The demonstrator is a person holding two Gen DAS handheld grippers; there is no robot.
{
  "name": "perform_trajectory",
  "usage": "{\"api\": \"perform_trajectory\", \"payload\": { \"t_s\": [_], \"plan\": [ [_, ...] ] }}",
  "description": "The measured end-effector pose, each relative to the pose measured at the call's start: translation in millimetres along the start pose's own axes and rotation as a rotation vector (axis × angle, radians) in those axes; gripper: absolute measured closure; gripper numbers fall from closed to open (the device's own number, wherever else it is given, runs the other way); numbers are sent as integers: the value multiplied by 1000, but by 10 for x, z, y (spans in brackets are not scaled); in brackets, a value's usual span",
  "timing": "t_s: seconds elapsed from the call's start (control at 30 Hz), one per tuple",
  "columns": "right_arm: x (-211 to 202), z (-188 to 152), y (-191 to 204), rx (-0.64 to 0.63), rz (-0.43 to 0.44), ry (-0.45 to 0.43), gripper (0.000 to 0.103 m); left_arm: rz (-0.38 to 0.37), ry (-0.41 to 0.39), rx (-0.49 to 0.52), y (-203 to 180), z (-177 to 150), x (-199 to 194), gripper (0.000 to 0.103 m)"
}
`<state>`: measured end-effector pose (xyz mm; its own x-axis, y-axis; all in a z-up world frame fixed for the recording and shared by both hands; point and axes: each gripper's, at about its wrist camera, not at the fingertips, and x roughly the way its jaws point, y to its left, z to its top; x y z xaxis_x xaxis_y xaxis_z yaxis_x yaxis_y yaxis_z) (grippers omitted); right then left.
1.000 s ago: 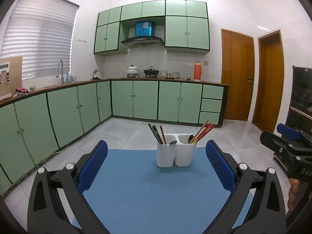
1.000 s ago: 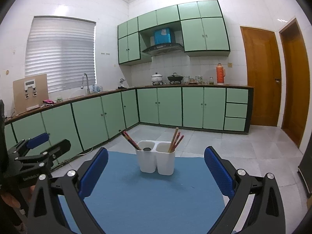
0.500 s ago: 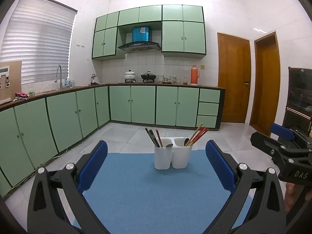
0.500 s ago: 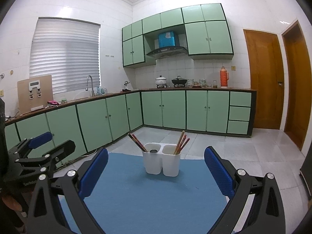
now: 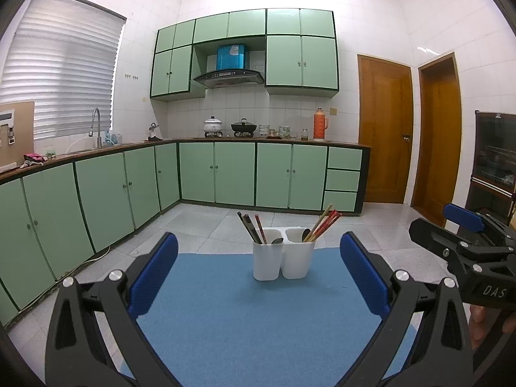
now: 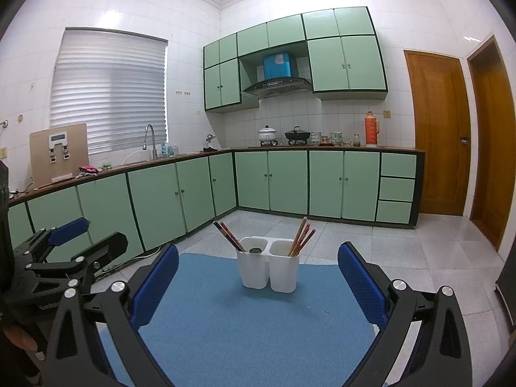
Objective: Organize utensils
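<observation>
A white two-compartment utensil holder (image 5: 283,259) (image 6: 268,269) stands at the far middle of a blue mat (image 5: 258,316) (image 6: 251,319). Dark and red chopsticks (image 5: 251,230) and a spoon lean in its left compartment; wooden and red chopsticks (image 5: 322,225) (image 6: 301,237) stand in the right one. My left gripper (image 5: 258,271) is open and empty, well short of the holder. My right gripper (image 6: 258,274) is open and empty too, the same distance back. Each gripper shows at the edge of the other's view: the right (image 5: 464,242), the left (image 6: 64,251).
Green floor cabinets (image 5: 225,174) run along the left and far walls under a brown counter with a sink tap (image 5: 95,125), pots and a red flask (image 5: 320,124). Two wooden doors (image 5: 383,129) are at the right. Tiled floor lies beyond the mat.
Both cameras have tilted or lifted a little, so the holder sits lower in each view. Both grippers stay open and empty.
</observation>
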<state>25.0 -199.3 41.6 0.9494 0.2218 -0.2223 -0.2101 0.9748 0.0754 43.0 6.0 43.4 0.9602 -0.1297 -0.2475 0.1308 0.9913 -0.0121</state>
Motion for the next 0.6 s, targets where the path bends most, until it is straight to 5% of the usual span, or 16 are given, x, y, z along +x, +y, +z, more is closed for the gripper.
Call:
{"api": "perform_trajectory", "payload": {
  "t_s": [0.6],
  "plan": [
    [-18, 5, 15, -2, 5, -2, 6, 0, -1, -1, -7, 7, -3, 5]
  ]
}}
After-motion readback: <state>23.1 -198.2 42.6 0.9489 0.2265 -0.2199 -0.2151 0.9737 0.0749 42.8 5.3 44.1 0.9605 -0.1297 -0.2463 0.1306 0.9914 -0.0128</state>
